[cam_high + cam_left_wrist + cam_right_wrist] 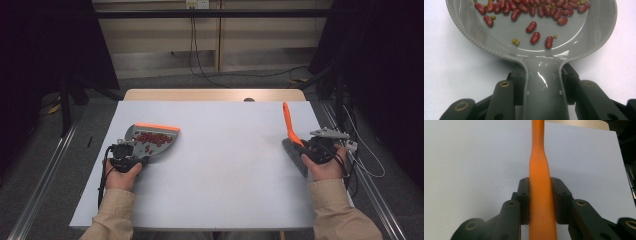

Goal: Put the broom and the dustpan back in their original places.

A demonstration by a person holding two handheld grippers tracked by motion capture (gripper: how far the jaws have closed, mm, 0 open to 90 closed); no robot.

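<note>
Basically, both tools are gripped by their handles, so the working ends stay free. Left gripper (543, 97): jaws clamped on the grey dustpan (541, 57) at its narrow neck, pads squeezing either side, which keeps the pan flat and steerable from behind. Pan sits on the white table (225, 175) at the left, near the person's left hand (121, 172). Red beans (534, 15) lie in the bowl, bunched toward the far lip, with a few small green ones mixed in; nothing loose shows on the table around it, though the high view is too coarse to rule out a stray. The orange lip (157, 127) is at the pan's far edge, mouth pointing away from the person. Right gripper (540, 202): jaws closed tight on the orange brush handle (539, 170), which runs straight between the pads and on toward the far edge. In the high view the brush (292, 140) is at the right, well apart from the pan, bristles (296, 156) low by the right hand (325, 167), handle angled up and away. My read: sweeping looks done, brush parked clear so the loaded pan can be lifted.
</note>
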